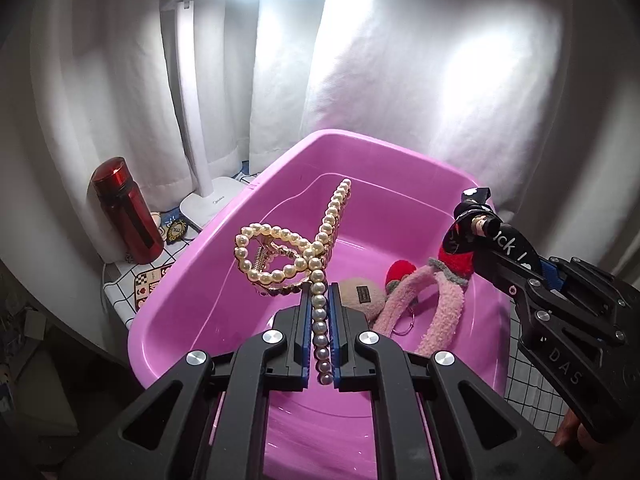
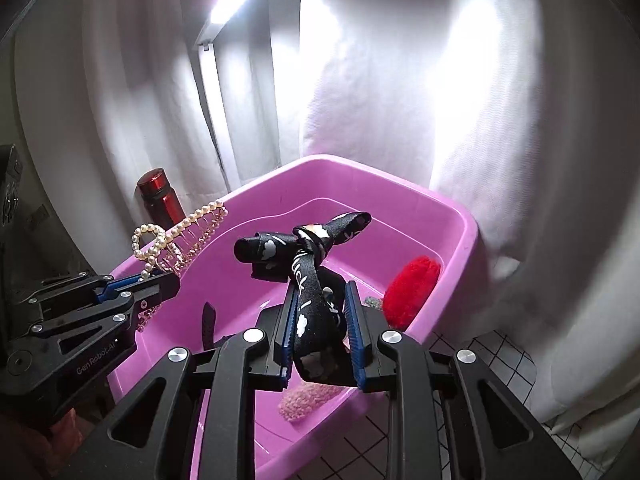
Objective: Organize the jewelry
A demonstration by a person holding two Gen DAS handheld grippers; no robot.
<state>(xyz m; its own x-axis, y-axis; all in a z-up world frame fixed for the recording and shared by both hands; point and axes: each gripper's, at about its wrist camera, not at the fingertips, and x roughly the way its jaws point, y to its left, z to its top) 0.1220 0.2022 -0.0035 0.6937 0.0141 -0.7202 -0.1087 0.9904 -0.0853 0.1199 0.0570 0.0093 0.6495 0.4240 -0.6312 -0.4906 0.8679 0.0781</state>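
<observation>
My left gripper (image 1: 319, 292) is shut on a pearl hair claw (image 1: 280, 252) and holds it above the pink tub (image 1: 224, 240). The pearl claw also shows in the right wrist view (image 2: 176, 236), over the tub's left rim. My right gripper (image 2: 320, 296) is shut on a black printed ribbon bow clip (image 2: 308, 248) and holds it above the tub (image 2: 460, 216). That gripper and bow show at the right of the left wrist view (image 1: 480, 232). In the tub lie a fuzzy pink headband (image 1: 436, 312), a beige plush piece (image 1: 360, 296) and a red plush piece (image 2: 412, 288).
A red bottle (image 1: 128, 212) and a white desk lamp base (image 1: 208, 200) stand left of the tub on a checked cloth (image 1: 132, 288). White curtains (image 1: 400, 100) hang close behind. Checked cloth also lies right of the tub (image 2: 492, 364).
</observation>
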